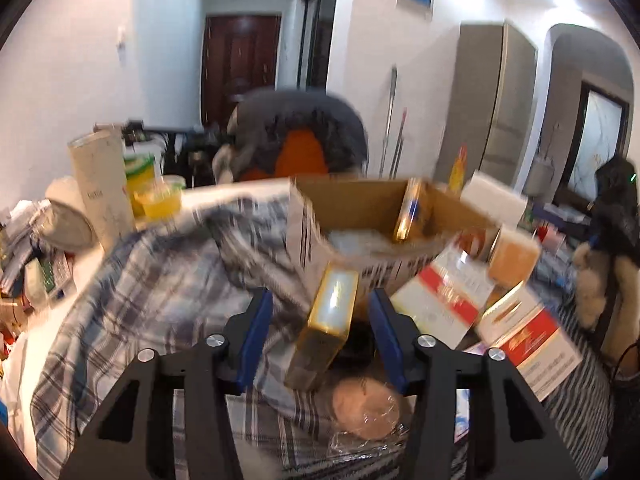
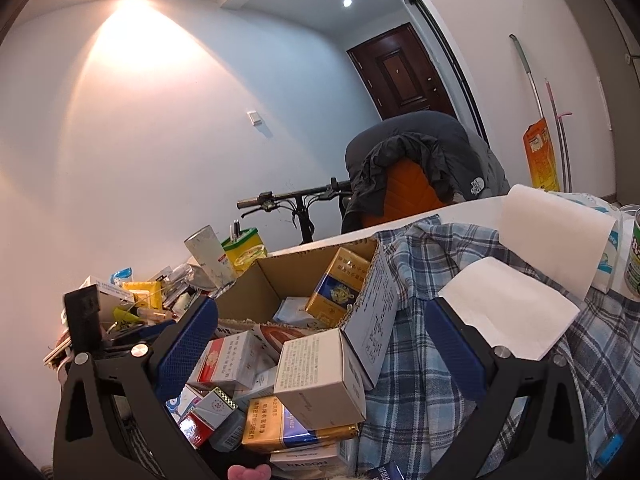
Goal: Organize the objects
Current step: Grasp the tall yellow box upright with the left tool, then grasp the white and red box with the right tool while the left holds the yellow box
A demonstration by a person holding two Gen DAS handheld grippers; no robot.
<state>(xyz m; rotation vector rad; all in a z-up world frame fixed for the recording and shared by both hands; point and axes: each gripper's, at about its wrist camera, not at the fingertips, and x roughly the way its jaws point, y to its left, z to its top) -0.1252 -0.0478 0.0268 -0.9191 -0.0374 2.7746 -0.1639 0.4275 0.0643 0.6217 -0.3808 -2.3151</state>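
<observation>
Between my left gripper point(image 1: 322, 330)'s part-closed jaws, not yet pinched, a gold carton point(image 1: 326, 330) leans on the cardboard box point(image 1: 360, 200); light, stiff, glossy, so I'd grip its long flat sides.

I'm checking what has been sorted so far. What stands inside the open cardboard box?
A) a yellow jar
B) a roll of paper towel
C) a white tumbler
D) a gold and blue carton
D: in the right wrist view a gold and blue carton leans inside the cardboard box.
</observation>
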